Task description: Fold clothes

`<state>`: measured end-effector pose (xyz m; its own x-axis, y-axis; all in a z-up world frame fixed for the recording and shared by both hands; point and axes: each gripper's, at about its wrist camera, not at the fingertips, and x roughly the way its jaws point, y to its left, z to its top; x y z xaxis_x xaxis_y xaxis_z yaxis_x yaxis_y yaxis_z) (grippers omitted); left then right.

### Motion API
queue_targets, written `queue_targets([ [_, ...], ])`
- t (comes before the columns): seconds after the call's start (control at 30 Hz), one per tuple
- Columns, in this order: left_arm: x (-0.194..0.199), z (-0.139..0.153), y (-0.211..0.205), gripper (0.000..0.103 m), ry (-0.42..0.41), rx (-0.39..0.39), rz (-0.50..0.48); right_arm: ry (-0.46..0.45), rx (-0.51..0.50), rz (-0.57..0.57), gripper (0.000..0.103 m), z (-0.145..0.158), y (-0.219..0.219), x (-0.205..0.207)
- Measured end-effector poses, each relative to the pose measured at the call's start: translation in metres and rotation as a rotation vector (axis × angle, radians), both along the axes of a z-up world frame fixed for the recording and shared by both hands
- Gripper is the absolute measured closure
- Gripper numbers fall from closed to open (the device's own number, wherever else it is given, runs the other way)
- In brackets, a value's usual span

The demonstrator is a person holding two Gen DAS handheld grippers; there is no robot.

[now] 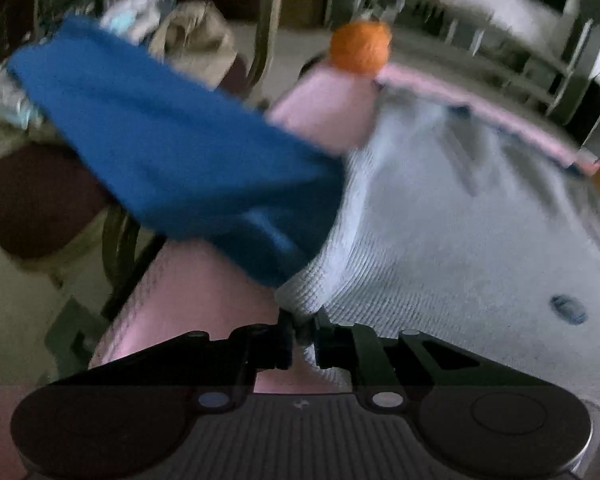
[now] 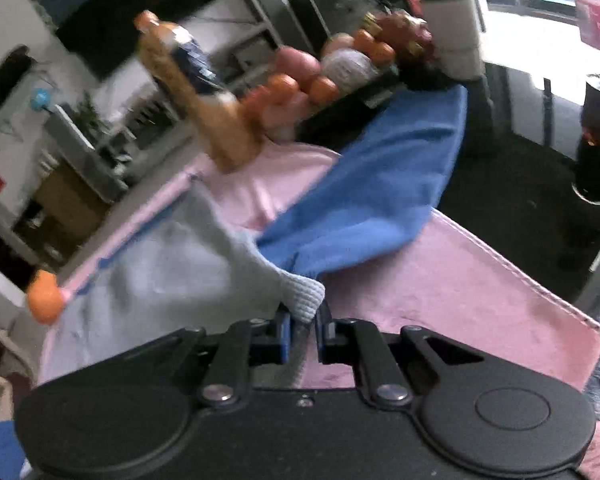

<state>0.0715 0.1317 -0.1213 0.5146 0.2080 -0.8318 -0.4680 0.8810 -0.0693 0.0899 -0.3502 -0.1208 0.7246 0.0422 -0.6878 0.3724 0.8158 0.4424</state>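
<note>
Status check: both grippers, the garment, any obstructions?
Left gripper and right gripper shut on grey knit garment, blue sleeve trailing. Bottle and fruit tray close behind.

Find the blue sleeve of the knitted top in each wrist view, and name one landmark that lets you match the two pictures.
Left wrist view: the blue sleeve stretches from the upper left down towards the centre, above the left tool.
Right wrist view: the blue sleeve runs from the centre up to the right, beyond the right tool.
Shared landmark: the pink cloth beneath the garment.
</note>
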Motion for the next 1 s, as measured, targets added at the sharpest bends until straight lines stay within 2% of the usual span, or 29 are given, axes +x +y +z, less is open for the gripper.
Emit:
queue_targets([
  [0.03, 0.003, -0.007, 0.003, 0.087, 0.031, -0.017, 0.009, 0.030, 0.007, -0.010, 0.092, -0.007, -0.002, 0.004],
  [0.1, 0.004, -0.008, 0.005, 0.086, 0.039, -0.015, 0.005, 0.097, 0.027, -0.021, 0.091, -0.024, -0.004, 0.011],
  [0.17, 0.002, -0.005, 0.001, 0.080, 0.042, 0.026, -0.021, 0.122, 0.061, -0.015, 0.088, -0.033, -0.006, 0.009],
  [0.27, -0.009, 0.004, -0.009, 0.070, 0.041, 0.102, -0.050, 0.118, 0.069, -0.003, 0.077, -0.025, -0.007, 0.001],
  [0.33, -0.019, 0.012, -0.016, 0.070, 0.025, 0.167, -0.070, 0.100, 0.030, 0.011, 0.072, -0.014, -0.001, -0.012],
  [0.43, -0.031, 0.017, -0.026, 0.071, -0.001, 0.164, -0.123, 0.064, 0.015, 0.064, 0.068, 0.000, 0.008, -0.031],
  [0.47, -0.034, 0.018, -0.030, 0.071, -0.008, 0.155, -0.145, 0.060, 0.021, 0.100, 0.068, 0.001, 0.013, -0.036],
  [0.6, -0.049, 0.008, -0.052, 0.071, 0.013, -0.025, -0.323, 0.090, 0.077, 0.290, 0.068, -0.003, 0.045, -0.054],
  [0.7, -0.048, 0.006, -0.061, 0.070, 0.009, -0.037, -0.365, 0.129, 0.136, 0.397, 0.063, -0.012, 0.064, -0.065],
  [0.73, -0.048, 0.006, -0.065, 0.069, 0.008, -0.041, -0.379, 0.145, 0.145, 0.426, 0.058, -0.016, 0.070, -0.068],
  [0.83, -0.047, 0.004, -0.074, 0.070, 0.005, -0.053, -0.421, 0.167, 0.112, 0.486, 0.056, -0.020, 0.085, -0.067],
  [0.9, -0.047, 0.003, -0.081, 0.075, 0.002, -0.061, -0.449, 0.152, 0.062, 0.503, 0.057, -0.019, 0.093, -0.065],
  [0.93, -0.047, 0.002, -0.084, 0.083, 0.001, -0.065, -0.463, 0.142, 0.037, 0.512, 0.061, -0.018, 0.097, -0.064],
  [0.97, -0.046, 0.001, -0.087, 0.101, 0.000, -0.069, -0.477, 0.128, 0.013, 0.515, 0.085, -0.017, 0.099, -0.065],
  [1.0, -0.046, 0.001, -0.091, 0.102, -0.001, -0.073, -0.491, 0.114, -0.011, 0.519, 0.099, -0.015, 0.101, -0.065],
])
